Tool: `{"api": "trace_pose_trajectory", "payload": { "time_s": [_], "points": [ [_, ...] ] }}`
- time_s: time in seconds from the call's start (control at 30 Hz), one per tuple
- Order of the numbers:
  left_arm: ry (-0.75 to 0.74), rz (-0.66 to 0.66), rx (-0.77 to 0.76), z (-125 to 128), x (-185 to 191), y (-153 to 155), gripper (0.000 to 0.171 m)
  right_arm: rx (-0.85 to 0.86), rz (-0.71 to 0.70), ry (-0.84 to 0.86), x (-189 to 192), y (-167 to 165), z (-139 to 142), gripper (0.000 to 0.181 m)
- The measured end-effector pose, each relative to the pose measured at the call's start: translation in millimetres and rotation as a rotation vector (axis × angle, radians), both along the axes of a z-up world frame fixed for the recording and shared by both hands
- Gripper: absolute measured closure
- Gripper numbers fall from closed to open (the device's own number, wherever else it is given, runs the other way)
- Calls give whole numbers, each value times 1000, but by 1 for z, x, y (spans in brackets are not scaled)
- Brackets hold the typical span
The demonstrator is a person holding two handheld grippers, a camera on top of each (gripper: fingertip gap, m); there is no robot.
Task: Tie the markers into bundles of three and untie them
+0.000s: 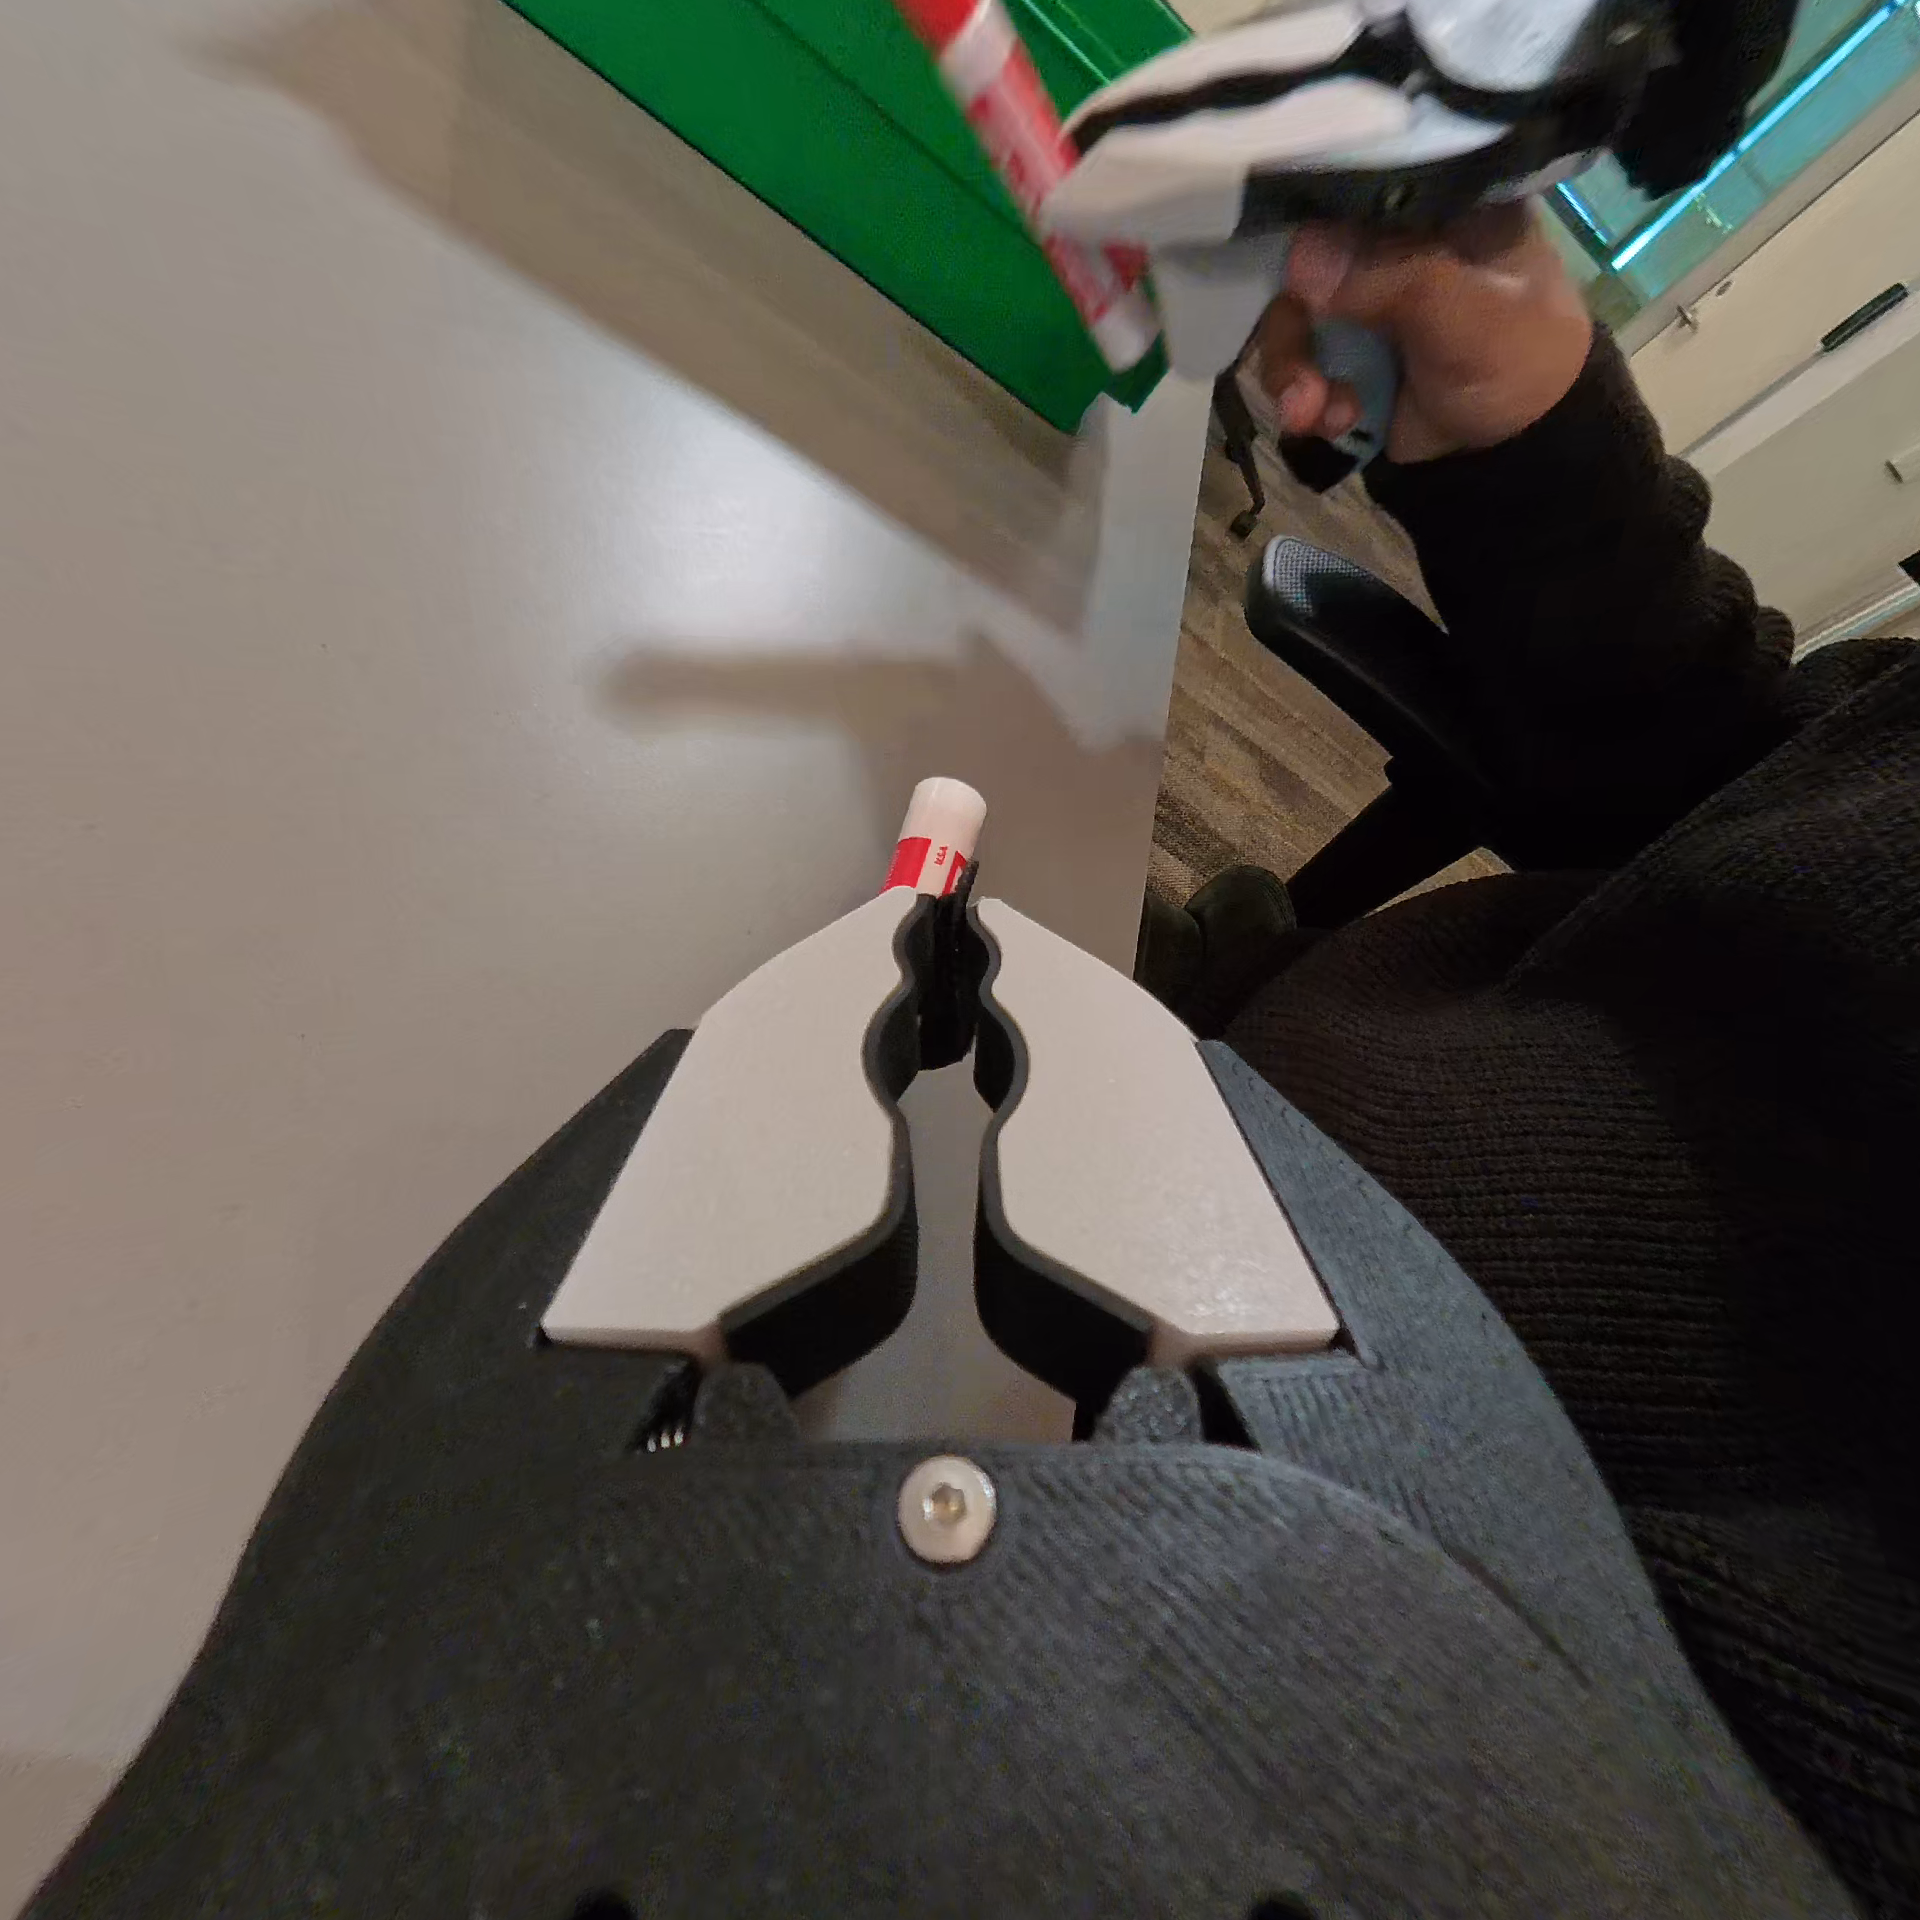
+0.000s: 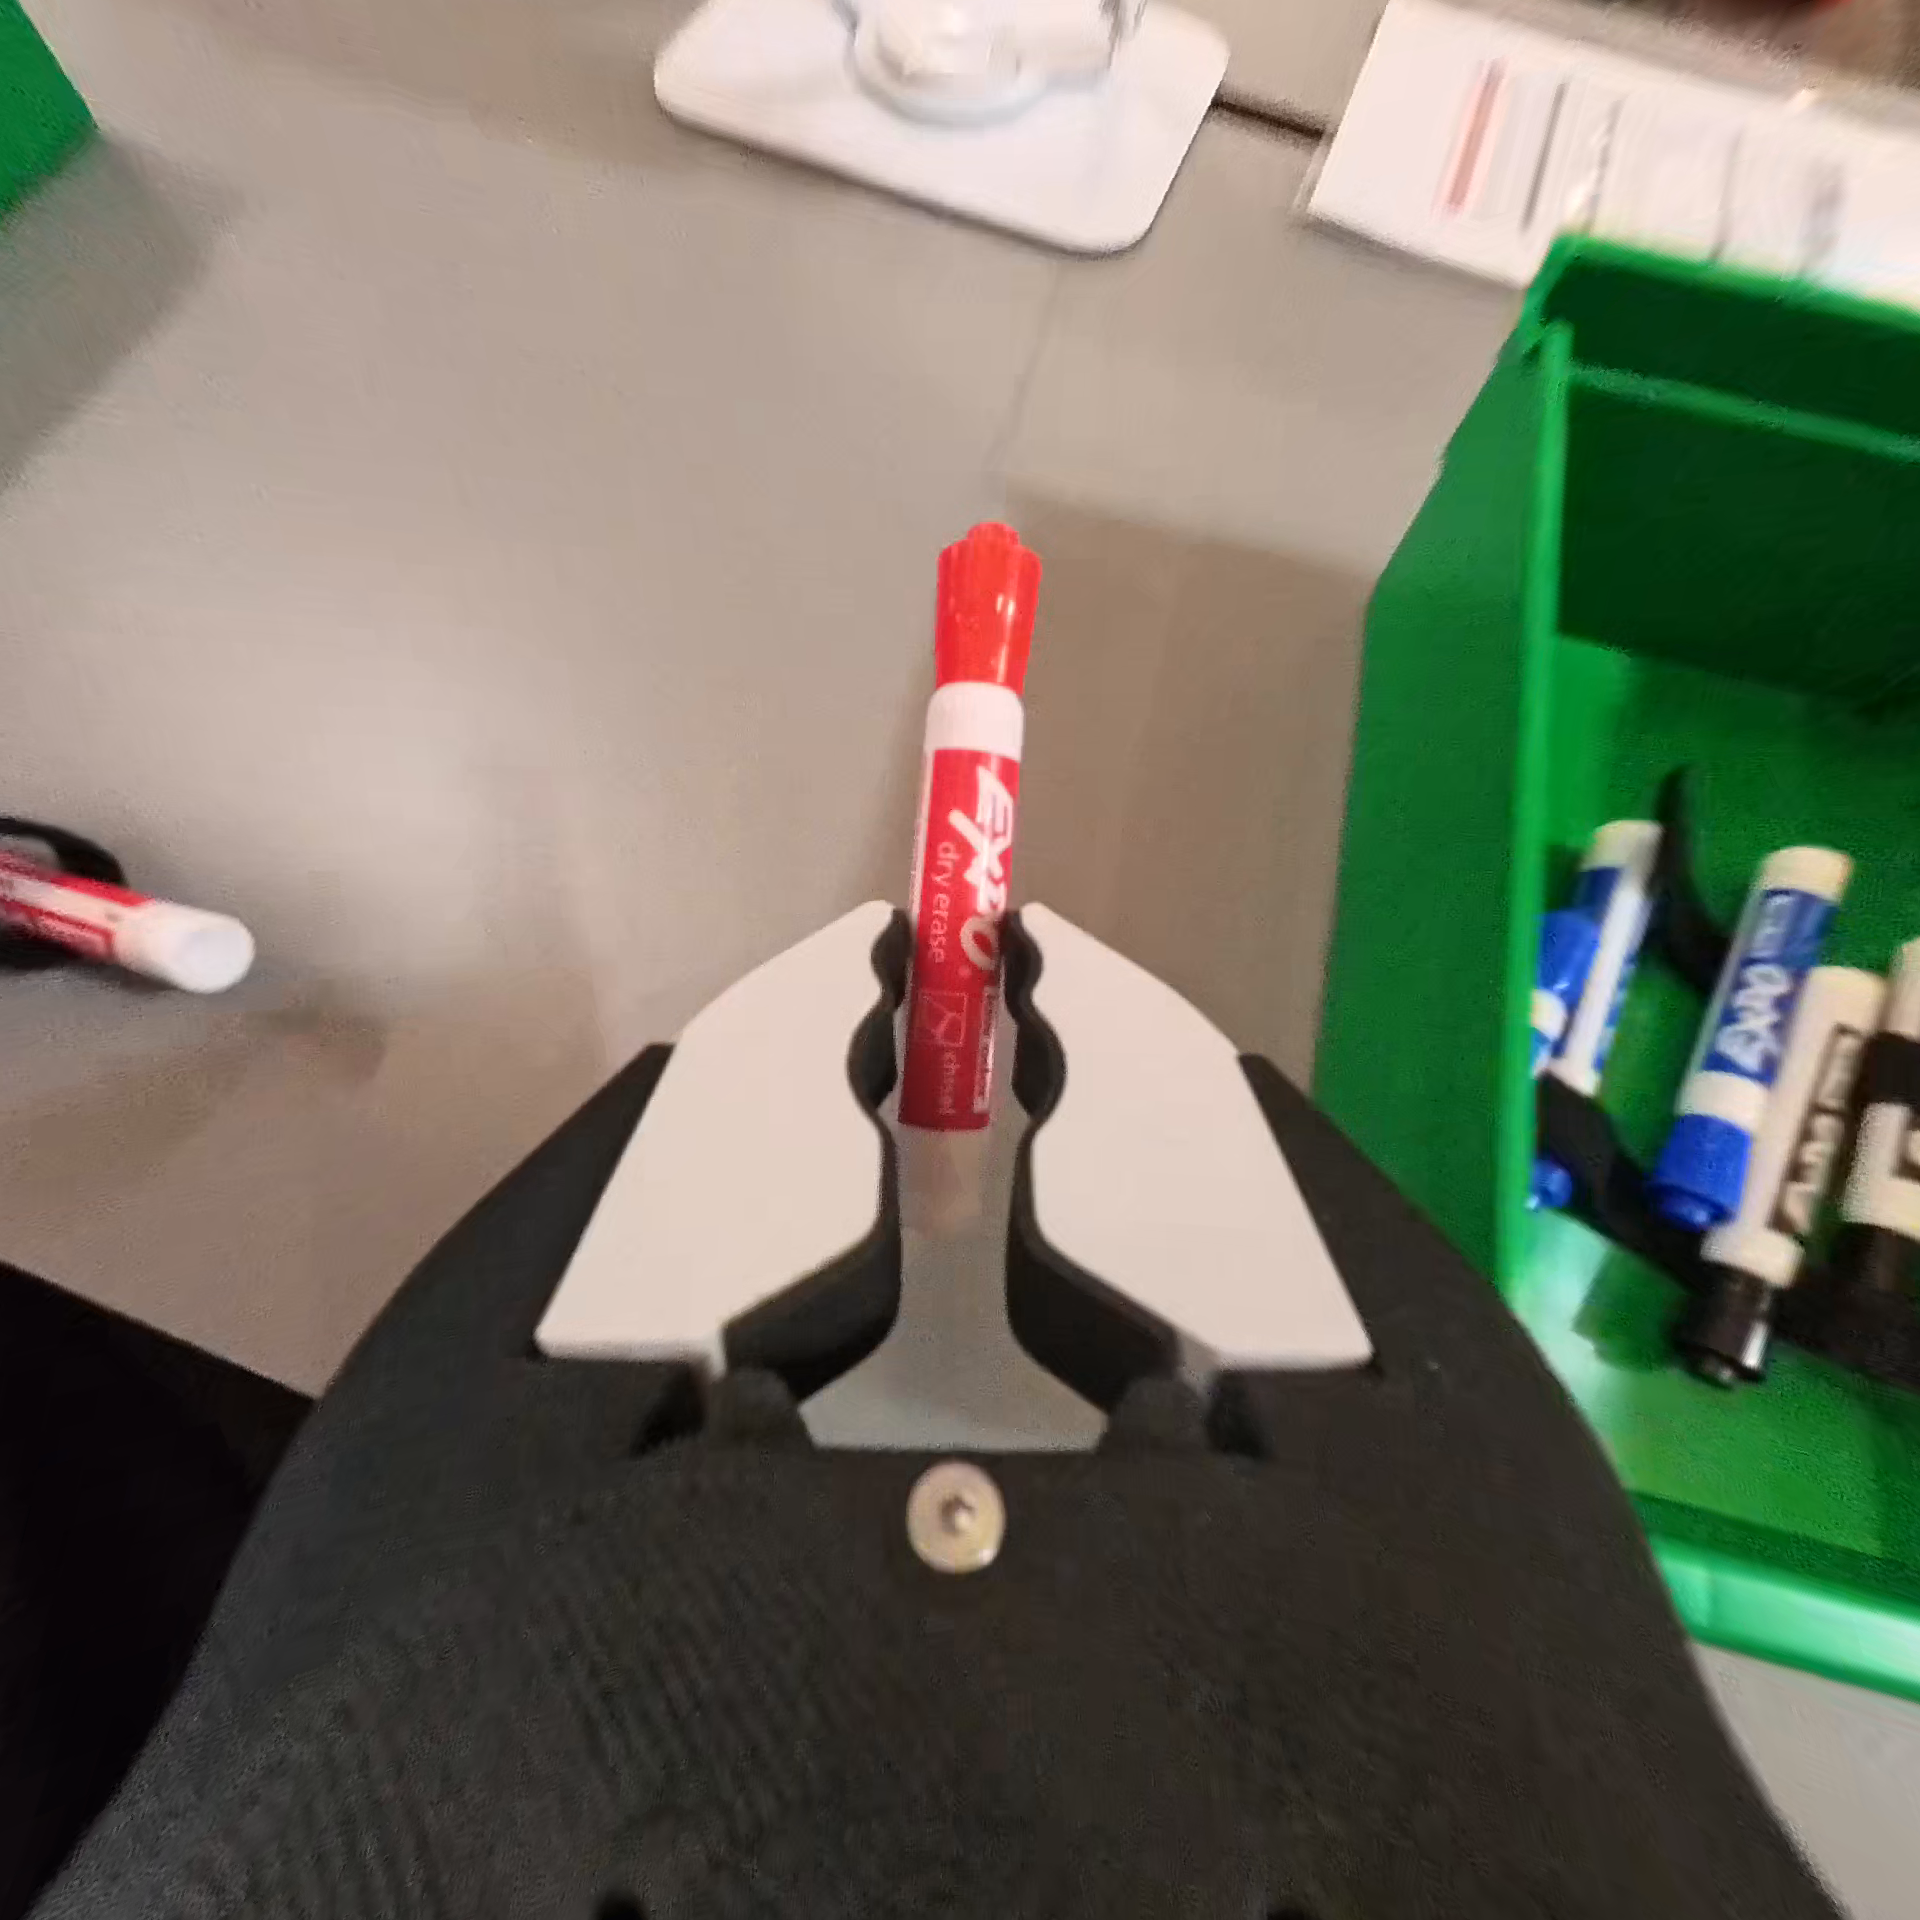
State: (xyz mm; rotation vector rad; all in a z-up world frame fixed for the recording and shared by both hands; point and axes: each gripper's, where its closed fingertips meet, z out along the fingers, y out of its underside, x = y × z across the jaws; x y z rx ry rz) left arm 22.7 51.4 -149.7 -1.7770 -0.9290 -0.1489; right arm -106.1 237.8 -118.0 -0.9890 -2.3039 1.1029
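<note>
My left gripper (image 1: pixel 945 914) is shut on a red-and-white marker (image 1: pixel 940 836). Its white end sticks out past the fingertips, low over the grey table (image 1: pixel 364 727). That marker also shows at the far left of the right wrist view (image 2: pixel 135 925). My right gripper (image 2: pixel 956 925) is shut on a red marker (image 2: pixel 971 790) with its red cap pointing forward, above the table. In the left wrist view the right gripper (image 1: pixel 1247 156) and its marker (image 1: pixel 1023 135) are blurred, in front of a green bin (image 1: pixel 852 156).
The green bin (image 2: pixel 1455 831) at the right holds several blue and black markers (image 2: pixel 1745 1039). A white pad with a clear glass object (image 2: pixel 935 135) and white papers (image 2: pixel 1558 156) lie at the back. The table edge (image 1: pixel 1164 727), a chair (image 1: pixel 1351 644) and a dark sleeve (image 1: pixel 1558 582) are at the right. My right fingertips sit around 25 cm from my left ones.
</note>
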Motion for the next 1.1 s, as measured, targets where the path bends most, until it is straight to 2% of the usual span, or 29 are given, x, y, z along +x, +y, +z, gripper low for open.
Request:
{"api": "trace_pose_trajectory", "payload": {
  "time_s": [0.07,0.13,0.23,0.3,0.43,0.53,0.63,0.73,0.83,0.87,0.93,1.0,1.1],
  "points": [
    [-2,2,4,0,0,-1,166,-60,-78,122,-13,20,35,163],
    [-2,7,6,1,0,-1,166,-45,-199,218,-28,57,57,163],
    [-1,12,19,3,-1,-1,167,106,-378,275,-51,121,57,163],
    [-1,11,24,4,-1,0,167,158,-433,187,-60,147,34,163],
    [1,3,17,4,0,3,166,75,-428,51,-67,151,-5,163],
    [1,-3,13,3,0,5,166,107,-418,60,-70,152,-15,163],
    [0,-6,11,3,1,6,166,123,-422,89,-70,154,-15,155],
    [0,-4,11,3,0,5,166,107,-431,138,-67,150,0,151],
    [-1,-2,12,2,0,5,166,-16,-351,249,-52,113,39,154],
    [-2,-2,11,2,0,5,166,-81,-275,280,-42,89,52,156],
    [-3,-5,10,2,0,5,166,-215,-32,270,-10,27,68,146],
    [-2,-11,10,2,0,6,166,-252,149,209,21,-25,66,139],
    [6,-39,19,3,5,9,166,-242,410,59,70,-90,36,127]
  ]
}}
